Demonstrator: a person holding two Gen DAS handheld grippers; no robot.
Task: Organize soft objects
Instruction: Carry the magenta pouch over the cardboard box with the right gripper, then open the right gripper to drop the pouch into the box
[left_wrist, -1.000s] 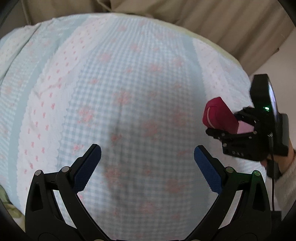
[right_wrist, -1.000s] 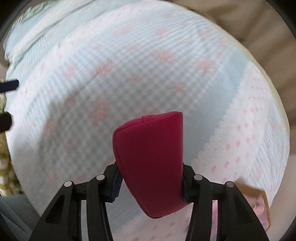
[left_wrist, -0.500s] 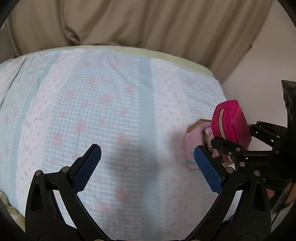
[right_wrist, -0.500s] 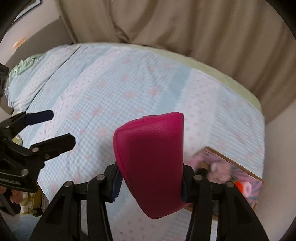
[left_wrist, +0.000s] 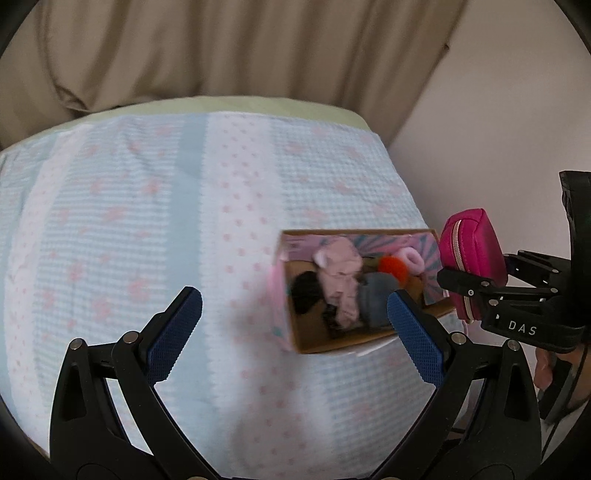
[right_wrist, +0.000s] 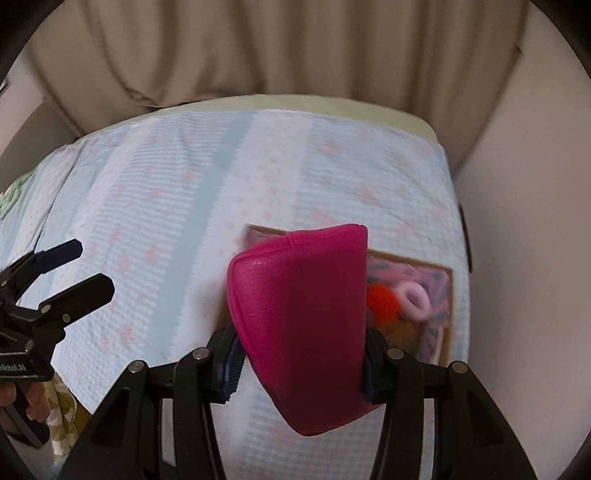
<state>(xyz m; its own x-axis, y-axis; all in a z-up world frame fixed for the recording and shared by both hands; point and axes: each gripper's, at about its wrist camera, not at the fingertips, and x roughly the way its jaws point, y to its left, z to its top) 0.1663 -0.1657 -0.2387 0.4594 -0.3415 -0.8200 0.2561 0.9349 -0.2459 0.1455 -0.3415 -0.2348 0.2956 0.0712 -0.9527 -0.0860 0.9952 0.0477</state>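
Note:
My right gripper (right_wrist: 301, 373) is shut on a magenta zip pouch (right_wrist: 303, 321) and holds it in the air above the near side of an open cardboard box (right_wrist: 445, 325). In the left wrist view the pouch (left_wrist: 472, 258) hangs at the right end of the box (left_wrist: 295, 332). The box lies on the bed and holds soft things: a pale pink garment (left_wrist: 340, 273), a grey item (left_wrist: 376, 295), a black item (left_wrist: 304, 291), an orange pompom (left_wrist: 393, 266) and a pink scrunchie (left_wrist: 412, 258). My left gripper (left_wrist: 293, 328) is open and empty, above the bed to the left of the box.
The bed has a blue and pink patterned cover (left_wrist: 147, 221). Beige curtains (left_wrist: 221, 48) hang behind it. A pale wall (left_wrist: 498, 129) runs along the bed's right side, close to the box. Green patterned fabric (right_wrist: 62, 413) shows at the bed's left edge.
Both views have swung toward the far right corner of the bed, bringing the open box into full view. The right gripper has carried the pouch up to the box. The left gripper stays open.

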